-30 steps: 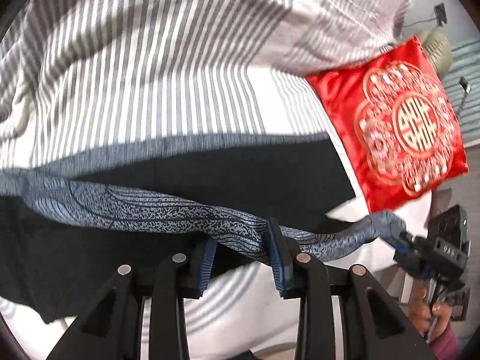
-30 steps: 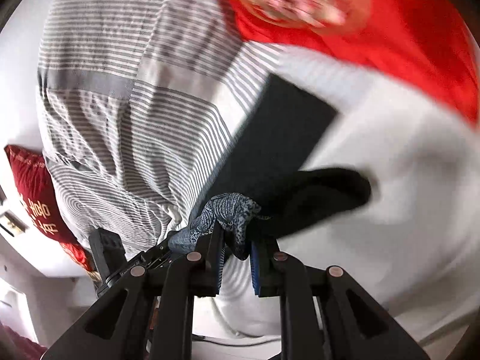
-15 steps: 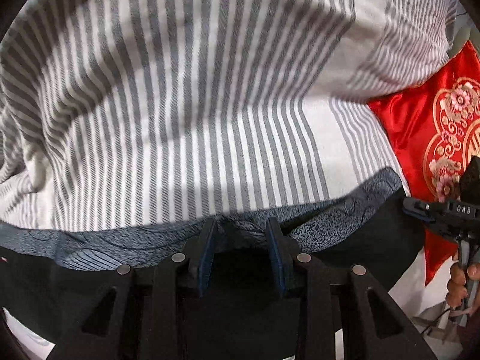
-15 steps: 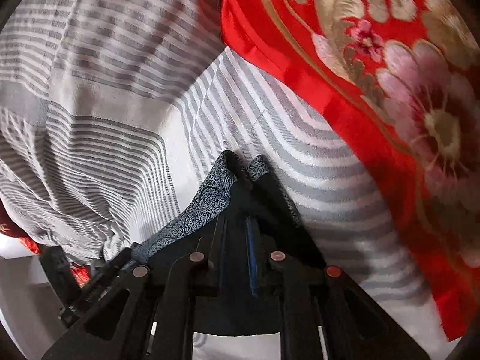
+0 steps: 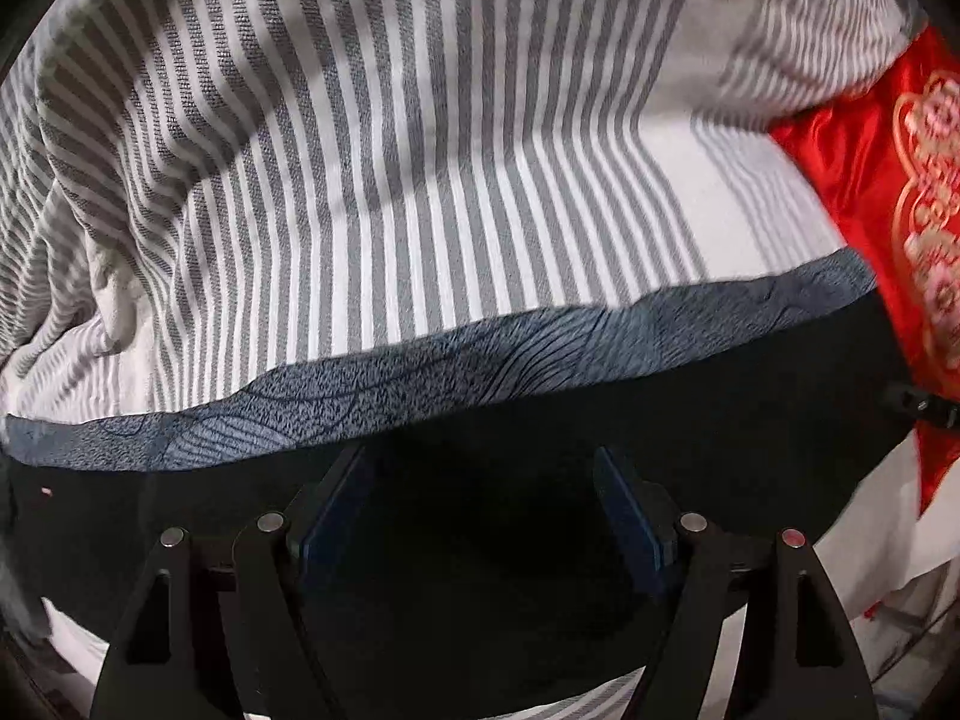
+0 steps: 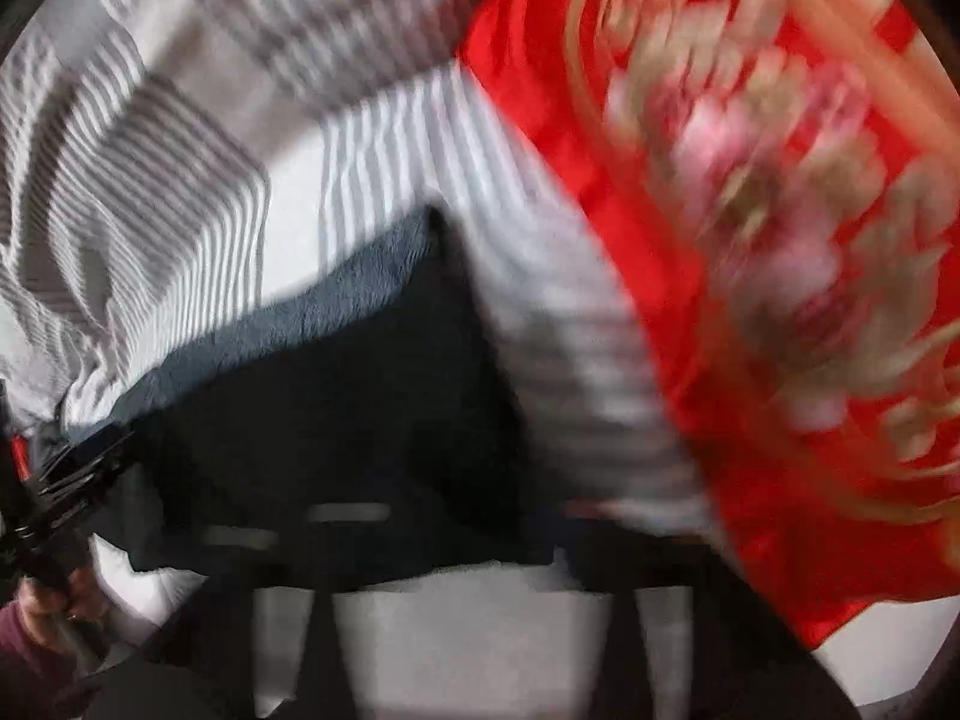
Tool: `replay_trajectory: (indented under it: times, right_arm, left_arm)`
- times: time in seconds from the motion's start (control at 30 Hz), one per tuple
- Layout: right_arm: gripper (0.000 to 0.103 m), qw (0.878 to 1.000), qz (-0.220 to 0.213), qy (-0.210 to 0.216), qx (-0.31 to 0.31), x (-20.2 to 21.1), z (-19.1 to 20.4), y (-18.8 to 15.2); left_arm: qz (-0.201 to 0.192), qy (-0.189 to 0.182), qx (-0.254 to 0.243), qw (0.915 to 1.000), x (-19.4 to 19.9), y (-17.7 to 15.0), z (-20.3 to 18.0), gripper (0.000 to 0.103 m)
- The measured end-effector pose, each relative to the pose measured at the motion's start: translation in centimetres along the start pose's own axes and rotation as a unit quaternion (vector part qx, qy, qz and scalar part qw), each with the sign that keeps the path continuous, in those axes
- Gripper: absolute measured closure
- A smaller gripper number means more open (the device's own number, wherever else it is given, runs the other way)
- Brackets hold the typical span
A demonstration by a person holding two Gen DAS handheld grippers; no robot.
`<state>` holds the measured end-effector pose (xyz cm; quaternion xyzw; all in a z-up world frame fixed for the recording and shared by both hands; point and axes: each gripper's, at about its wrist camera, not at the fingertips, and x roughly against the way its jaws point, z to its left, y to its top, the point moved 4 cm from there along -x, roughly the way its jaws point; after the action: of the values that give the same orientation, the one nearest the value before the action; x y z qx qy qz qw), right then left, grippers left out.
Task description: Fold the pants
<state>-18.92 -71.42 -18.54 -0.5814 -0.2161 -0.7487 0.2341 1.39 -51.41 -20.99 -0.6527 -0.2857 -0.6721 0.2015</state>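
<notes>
Pants (image 5: 540,510) of black cloth with a blue-grey patterned waistband lie flat on the grey-and-white striped bedding (image 5: 390,180)
Red embroidered satin cushion (image 5: 888,192) sits just right of them; left gripper (image 5: 480,516) hangs over the black cloth, jaws opening with nothing pinched; right gripper (image 6: 474,546) is blurred, jaws pressed together, hold on cloth unclear

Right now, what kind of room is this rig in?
Probably a bedroom, working on a bed: grey-and-white striped bedding covers the whole surface, a red embroidered cushion lies at its edge, and the dark pants are spread on top.
</notes>
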Motion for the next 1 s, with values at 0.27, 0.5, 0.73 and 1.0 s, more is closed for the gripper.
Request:
replay_trajectory:
  times: [0.27,0.5,0.73,1.0]
  right_arm:
    - [0.053,0.999,-0.004,-0.039,-0.026,2.1,-1.4,-2.7]
    - [0.044,0.996,-0.063,0.023,0.055,3.8,5.6,-0.2]
    - [0.054,0.998,-0.034,0.018,0.053,-3.0,4.9,2.5]
    - [0.035,0.999,-0.028,0.033,0.028,0.0,7.6,0.3]
  left_arm:
    - [-0.013,0.024,0.035,0.999,1.5,-0.2,3.5,0.027]
    - [-0.011,0.049,0.059,0.997,0.2,-0.1,5.8,0.027]
    - [-0.017,0.058,0.071,0.9956,-3.9,1.1,5.3,0.015]
    - [-0.025,0.035,0.092,0.9948,-0.5,-1.2,9.5,0.015]
